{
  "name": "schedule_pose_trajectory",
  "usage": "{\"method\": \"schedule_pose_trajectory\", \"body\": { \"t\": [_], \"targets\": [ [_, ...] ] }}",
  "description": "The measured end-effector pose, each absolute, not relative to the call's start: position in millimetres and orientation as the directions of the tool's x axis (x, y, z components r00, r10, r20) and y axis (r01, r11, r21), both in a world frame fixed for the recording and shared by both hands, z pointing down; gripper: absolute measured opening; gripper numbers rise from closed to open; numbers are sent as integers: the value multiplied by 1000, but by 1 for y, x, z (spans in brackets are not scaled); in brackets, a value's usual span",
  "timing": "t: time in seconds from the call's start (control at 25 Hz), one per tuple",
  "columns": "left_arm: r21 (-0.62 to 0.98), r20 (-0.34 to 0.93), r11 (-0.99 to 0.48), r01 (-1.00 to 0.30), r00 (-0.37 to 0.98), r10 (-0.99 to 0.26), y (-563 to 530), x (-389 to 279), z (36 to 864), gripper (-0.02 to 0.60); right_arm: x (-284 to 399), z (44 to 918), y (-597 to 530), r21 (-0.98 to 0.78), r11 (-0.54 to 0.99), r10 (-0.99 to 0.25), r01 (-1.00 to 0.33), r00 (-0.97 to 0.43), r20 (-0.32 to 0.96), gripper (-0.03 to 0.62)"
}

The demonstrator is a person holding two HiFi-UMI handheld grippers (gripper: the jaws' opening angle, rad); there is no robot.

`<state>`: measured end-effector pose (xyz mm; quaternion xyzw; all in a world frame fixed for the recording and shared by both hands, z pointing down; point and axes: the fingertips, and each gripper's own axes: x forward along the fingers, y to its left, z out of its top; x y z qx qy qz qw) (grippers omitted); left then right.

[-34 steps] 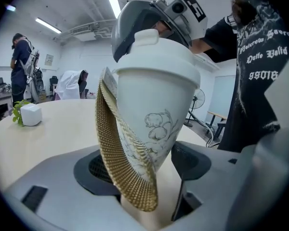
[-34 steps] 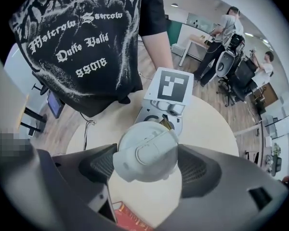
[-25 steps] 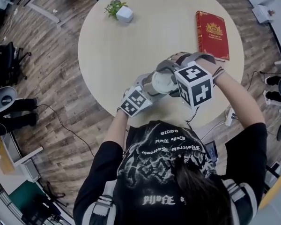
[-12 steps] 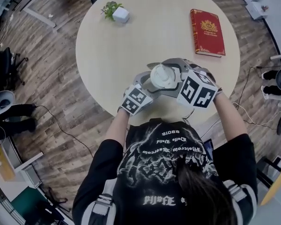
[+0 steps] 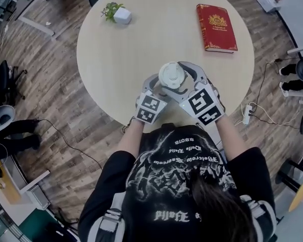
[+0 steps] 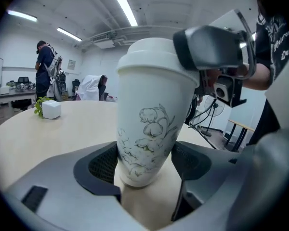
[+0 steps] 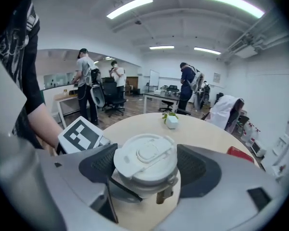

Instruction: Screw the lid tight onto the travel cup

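My left gripper (image 6: 145, 166) is clamped on the lower body of the travel cup (image 6: 151, 105). The dark pads press on its sides at 9 and 3 o'clock, and the cup stands upright between them. My right gripper (image 7: 143, 170) is closed on the lid (image 7: 144, 157), one pad on each side of the rim. The jaws stand wide because the lid is wide. The lid sits on top of the cup, flat and level.

From above, the left gripper comes at the cup from about 7 o'clock and the right gripper from about 5 o'clock. Their marker cubes lie side by side, just short of my chest.

The cup is white, with a faint flower drawing on its side. It stands on the round pale table (image 5: 141, 49), near the 6 o'clock edge — the edge closest to me. I cannot tell whether its base rests on the tabletop or hangs just above it.

Farther out, a red book (image 5: 216, 27) lies flat at about 1 o'clock, well apart from the cup. A small green plant in a white pot (image 5: 116, 14) stands at about 11 o'clock, near the far rim.
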<state>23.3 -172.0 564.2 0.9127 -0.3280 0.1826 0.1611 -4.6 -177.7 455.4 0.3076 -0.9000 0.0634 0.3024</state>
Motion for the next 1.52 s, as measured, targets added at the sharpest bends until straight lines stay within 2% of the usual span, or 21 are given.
{"method": "schedule_pose_trajectory", "body": {
  "t": [0.16, 0.32, 0.44, 0.6, 0.72, 0.8, 0.92, 1.08, 1.16, 1.24, 1.36, 1.52],
  "targets": [
    [160, 438, -688, -708, 676, -593, -172, 23, 565, 370, -1, 453, -179, 69, 683, -646, -727, -558, 521, 390],
    [152, 438, -649, -745, 639, -632, -171, 22, 565, 368, 1, 452, -180, 69, 580, -719, -812, -470, 513, 390],
    [158, 438, -633, -758, 628, -643, -172, 22, 566, 368, 0, 454, -181, 64, 575, -712, -816, -460, 530, 390],
    [161, 443, -652, -741, 645, -623, -169, 23, 567, 367, 0, 452, -176, -30, 659, -615, -752, -561, 554, 393],
    [157, 452, -706, -691, 686, -571, -168, 24, 566, 367, -1, 444, -171, -45, 778, -502, -627, -663, 555, 446],
    [159, 457, -733, -661, 708, -539, -167, 23, 566, 367, -2, 443, -164, 20, 883, -388, -469, -705, 593, 446],
    [162, 457, -757, -633, 728, -511, -168, 23, 565, 367, 5, 445, -162, 127, 970, -237, -206, -689, 685, 448],
    [157, 451, -769, -619, 738, -502, -169, 24, 566, 365, 6, 444, -165, 158, 983, -63, 95, -633, 771, 428],
    [159, 450, -774, -612, 743, -495, -169, 23, 566, 365, 3, 449, -160, 142, 953, 37, 267, -569, 821, 423],
    [161, 455, -781, -603, 748, -484, -168, 22, 566, 365, 0, 457, -157, 144, 901, 85, 410, -491, 867, 416],
    [162, 457, -789, -592, 754, -472, -169, 25, 566, 365, 1, 466, -161, 124, 857, 113, 500, -417, 902, 408],
    [174, 457, -792, -585, 760, -462, -169, 23, 566, 365, -4, 466, -160, 77, 868, 154, 490, -413, 898, 385]
  ]
}}
